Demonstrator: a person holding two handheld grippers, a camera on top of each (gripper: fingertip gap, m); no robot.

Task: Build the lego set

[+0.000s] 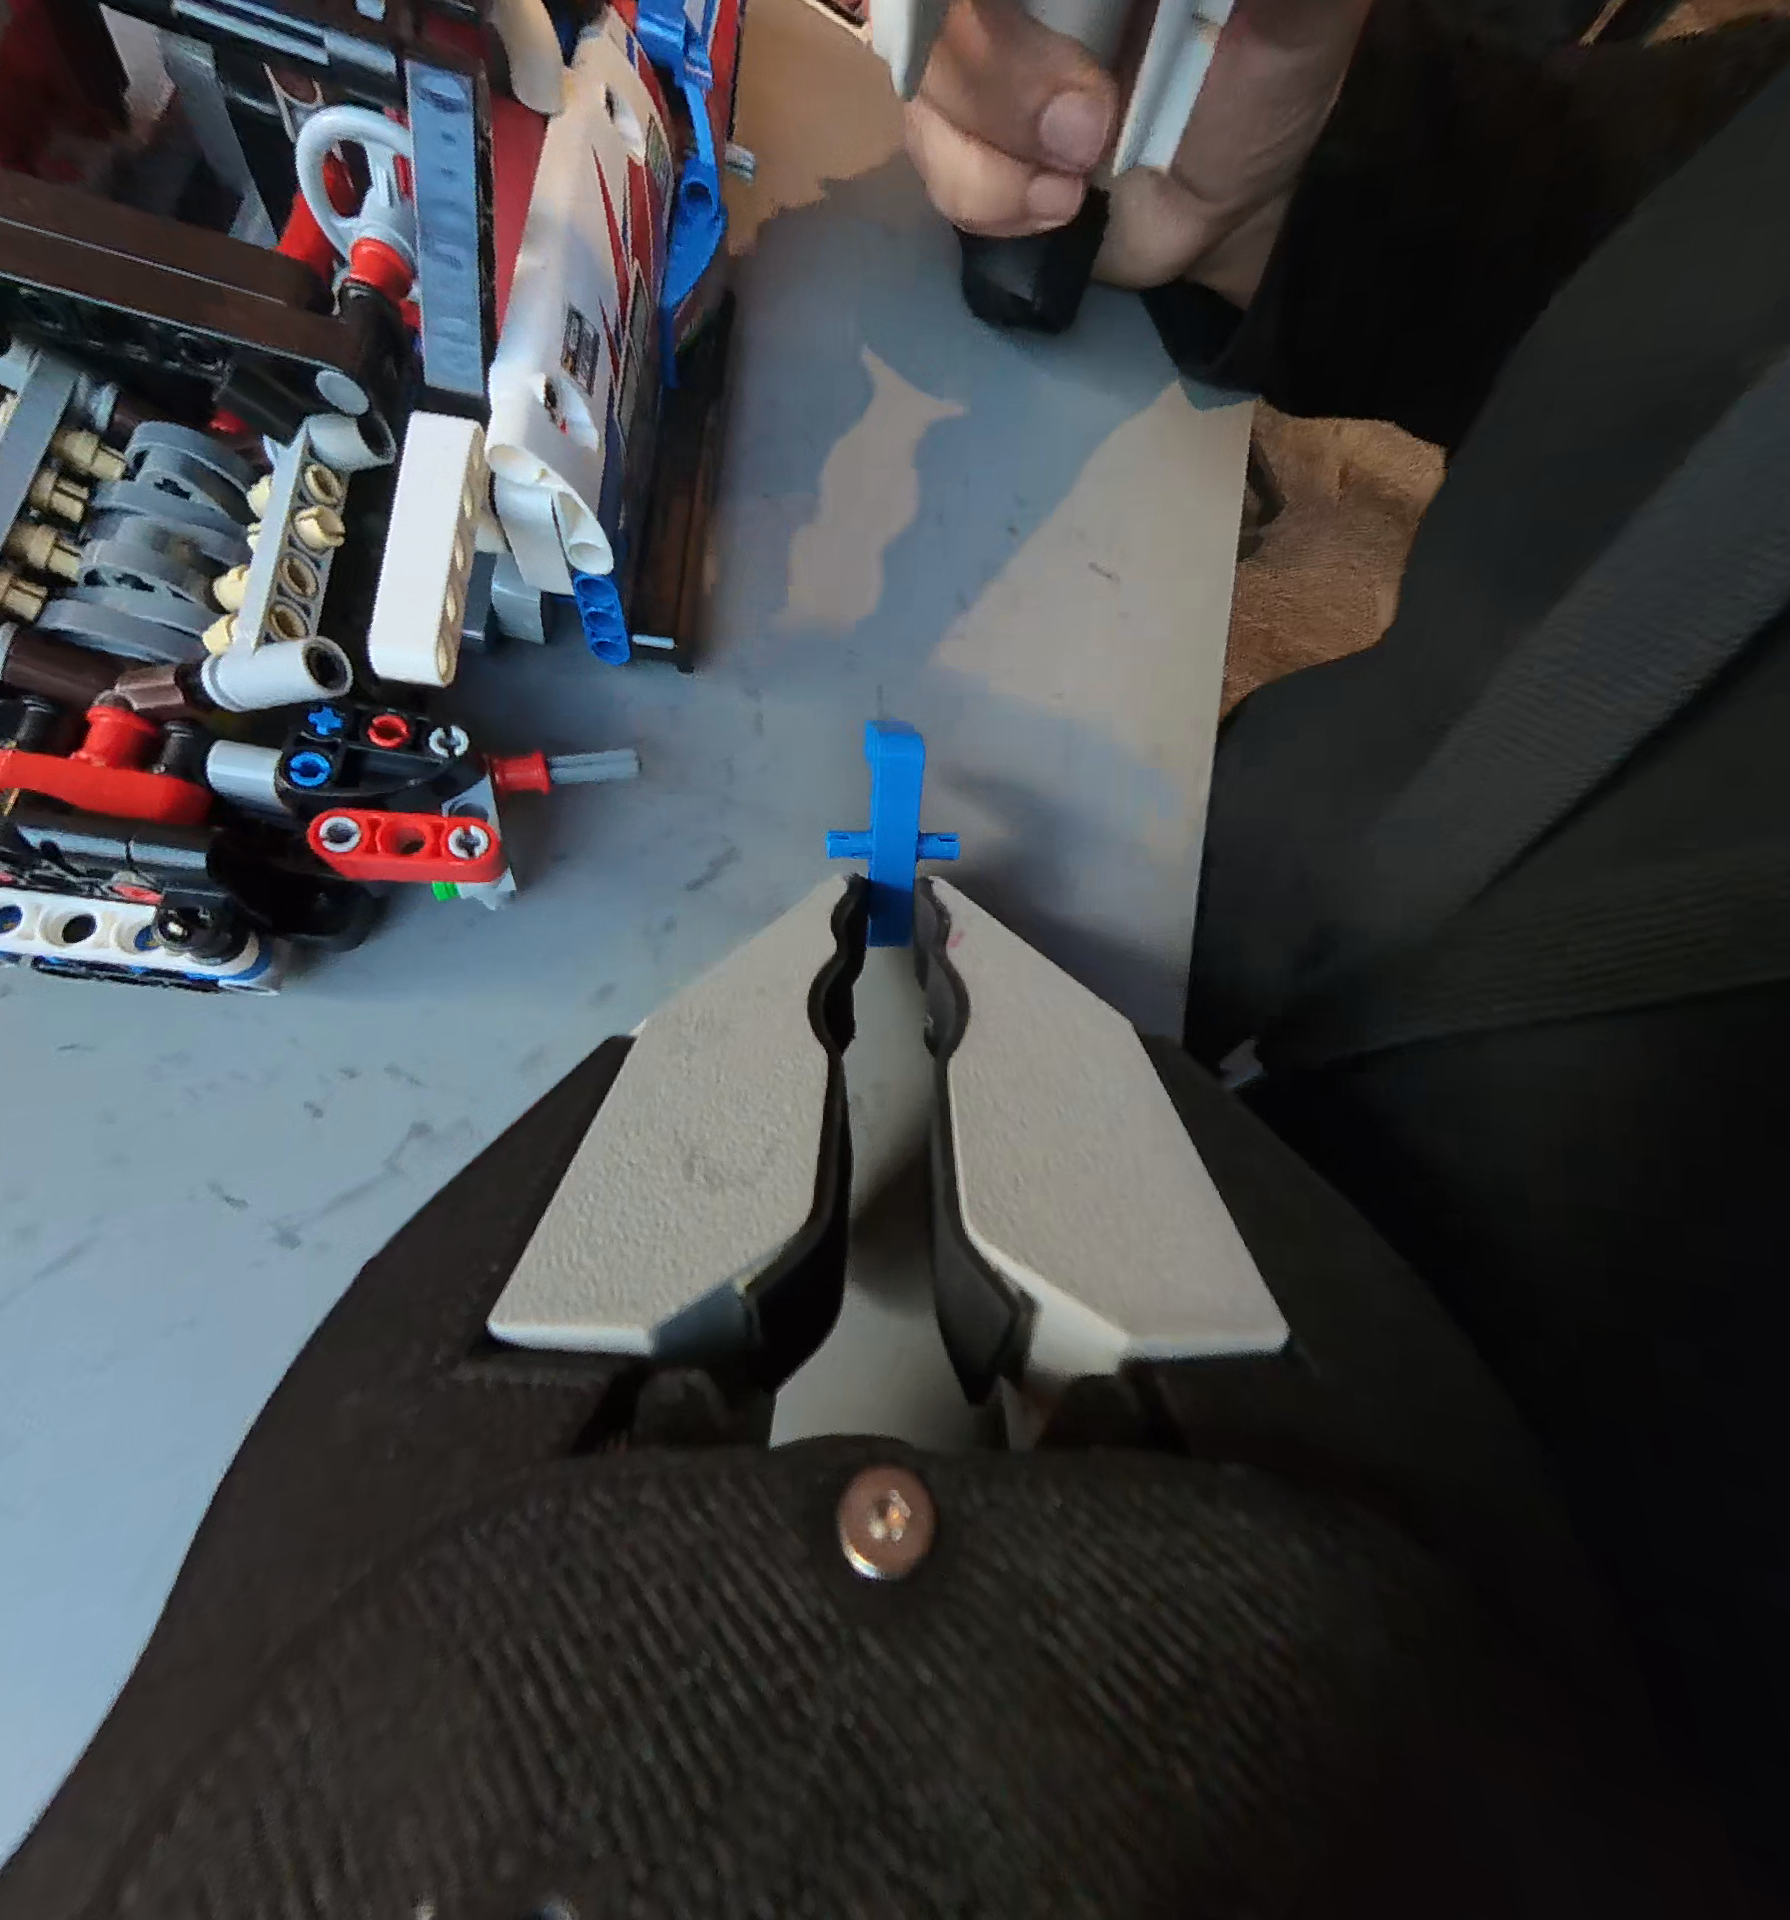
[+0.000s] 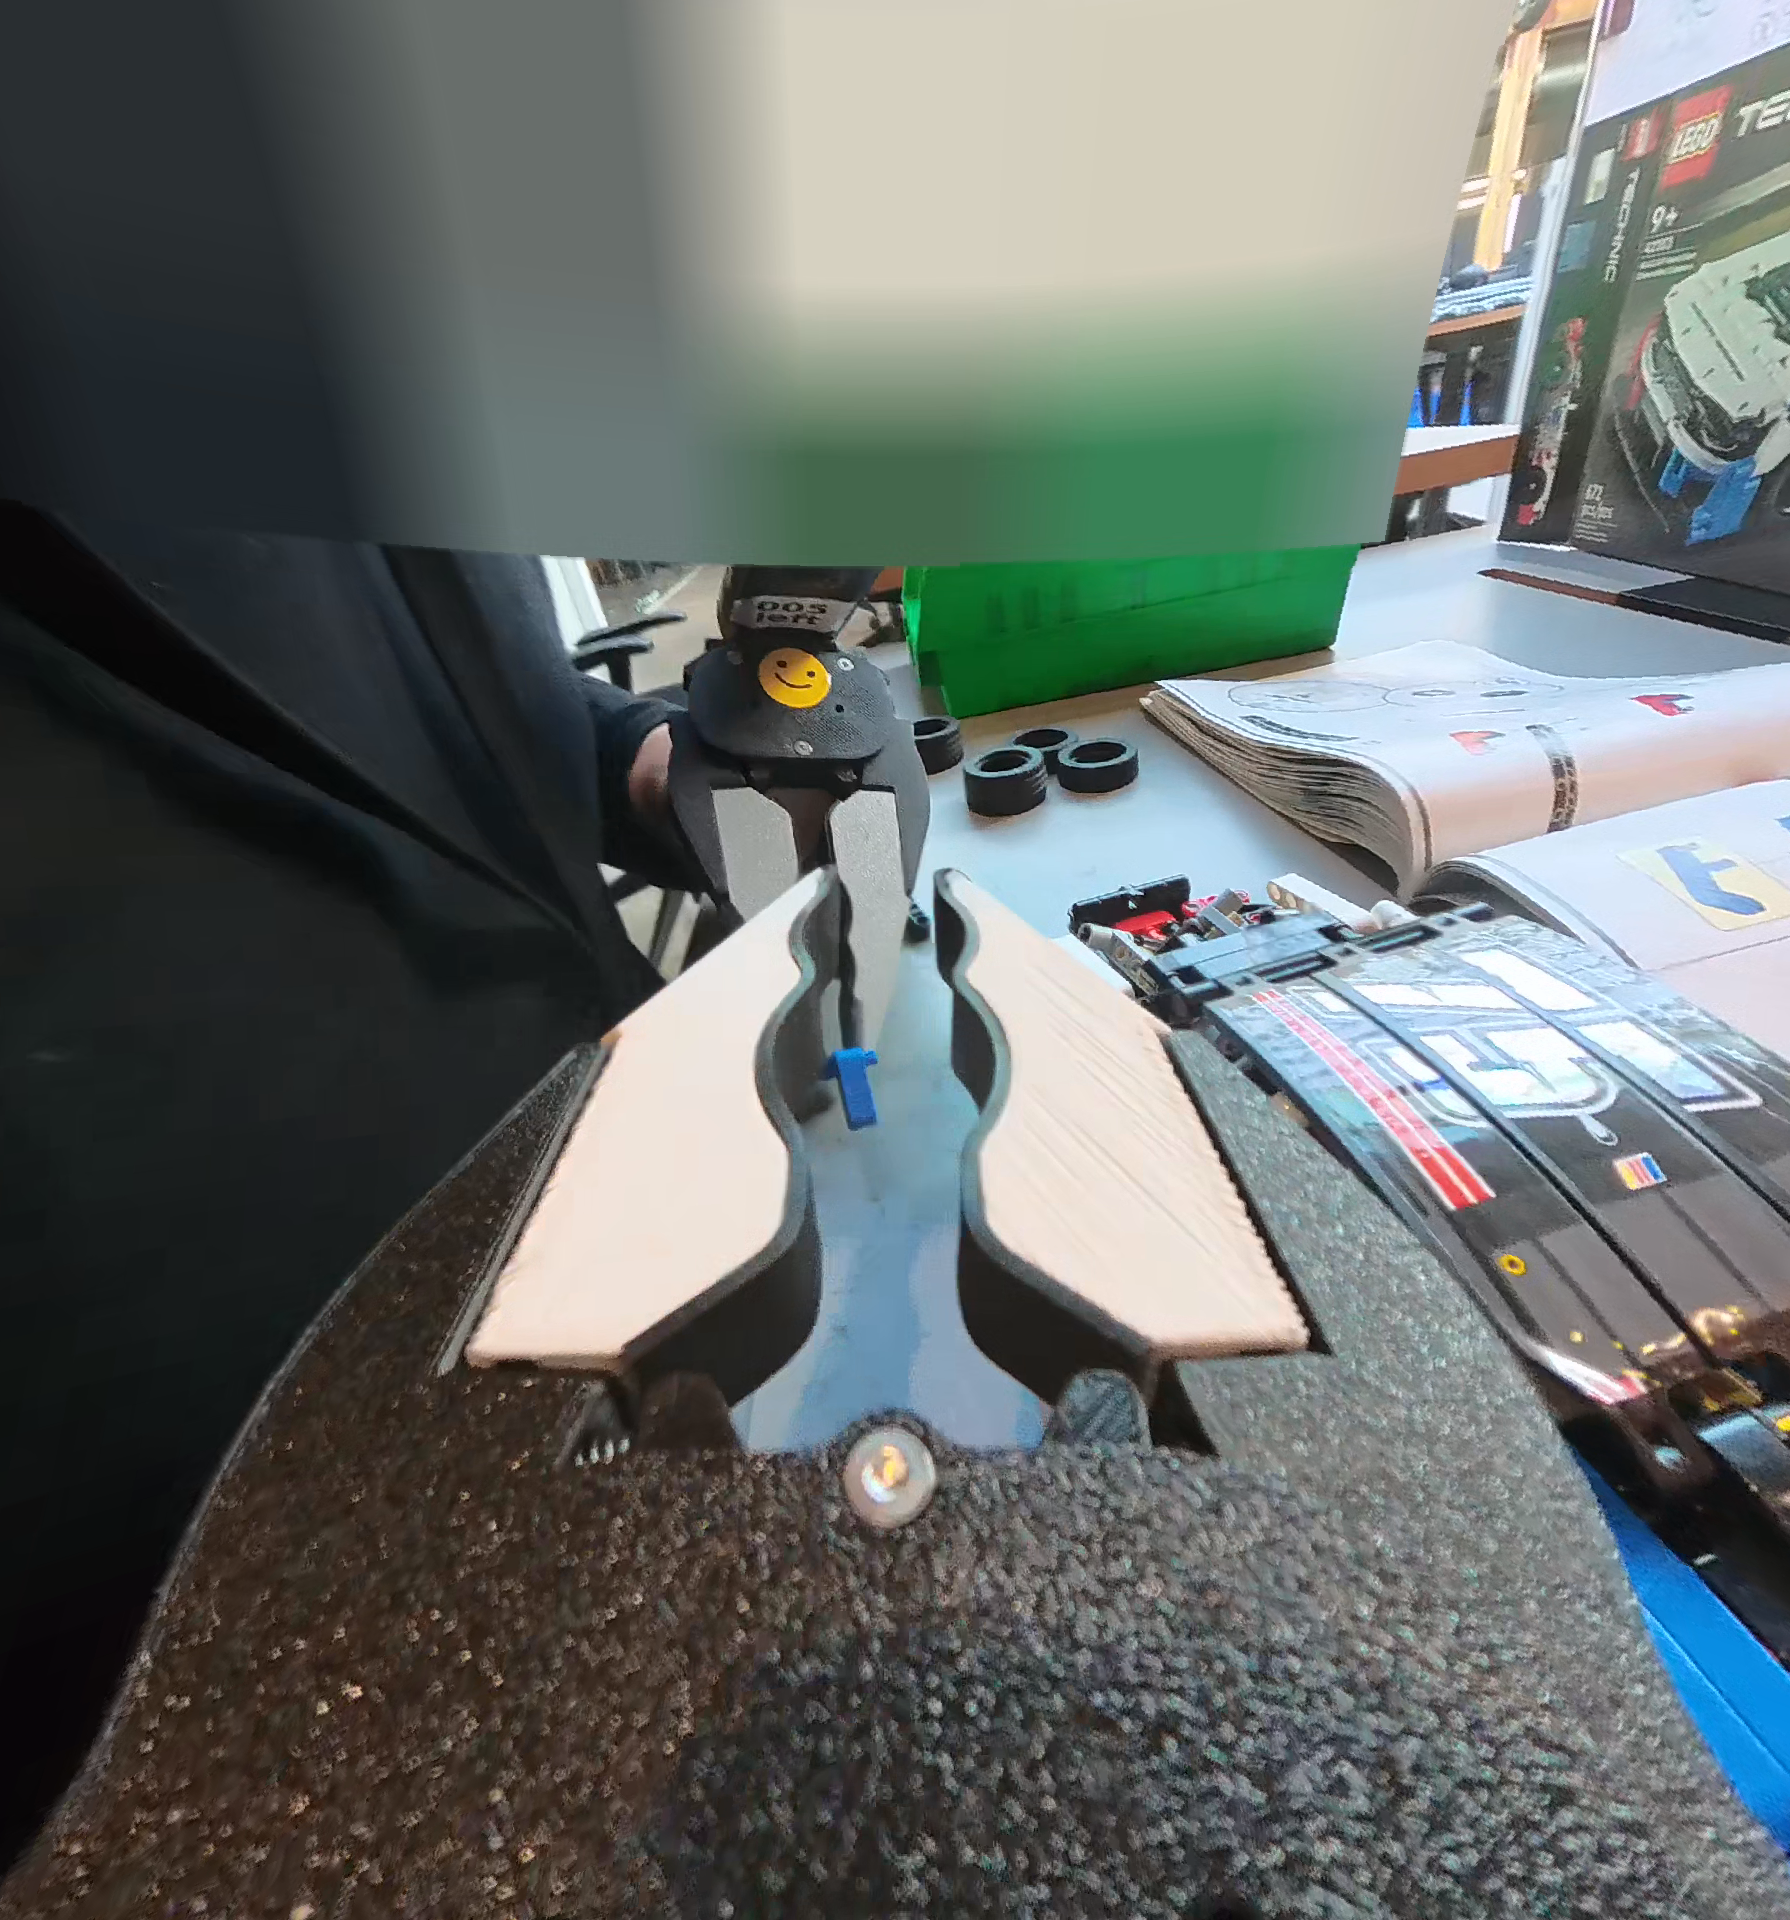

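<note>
- Left gripper (image 1: 889,883), nearest in its own view, is clamped on a blue piece (image 1: 891,821) above the desk (image 1: 247,1143); the car model (image 1: 247,520) sits to its left
- Right gripper (image 2: 880,883) stands apart, holding nothing, with the model (image 2: 1493,1091) to its right, tyres (image 2: 1036,769) and booklet (image 2: 1442,748) beyond

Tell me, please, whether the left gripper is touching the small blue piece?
Touching: in the left wrist view the left gripper pinches the blue piece between its fingertips.

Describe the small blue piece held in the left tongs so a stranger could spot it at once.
Start at the half-built car model on the grey table. To its right, the left tongs pinch a small blue piece at their tips. Unlike the model's attached blue parts, it is loose, with a short cross-axle poking out both sides.
</note>
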